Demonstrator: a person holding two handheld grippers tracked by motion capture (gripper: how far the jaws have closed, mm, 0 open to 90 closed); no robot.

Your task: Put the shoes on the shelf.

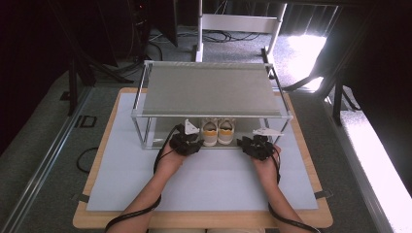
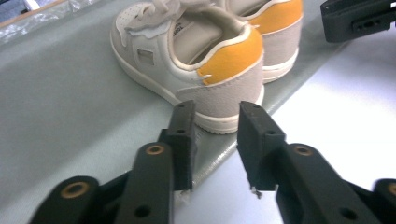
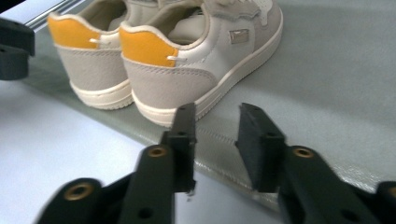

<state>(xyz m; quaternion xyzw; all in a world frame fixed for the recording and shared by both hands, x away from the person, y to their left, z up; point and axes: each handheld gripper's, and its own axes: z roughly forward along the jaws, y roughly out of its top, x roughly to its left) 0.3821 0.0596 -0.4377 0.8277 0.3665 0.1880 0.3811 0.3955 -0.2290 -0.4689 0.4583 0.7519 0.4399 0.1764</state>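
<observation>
Shoes (image 2: 205,60) lying lengthwise, heels facing jaws, toes pointing away, cut off. Left gripper (image 2: 215,123), right gripper (image 3: 215,122) standing part open, holding nothing.

A rack (image 1: 212,90) with a grey top shelf stands at the far half of a pale mat (image 1: 204,182). The mat covers a wooden table (image 1: 92,170). Behind the rack, on the floor, stands a white frame (image 1: 238,24) with cables (image 1: 221,36) beside it. Left of the rack runs a metal rail (image 1: 46,160).
</observation>
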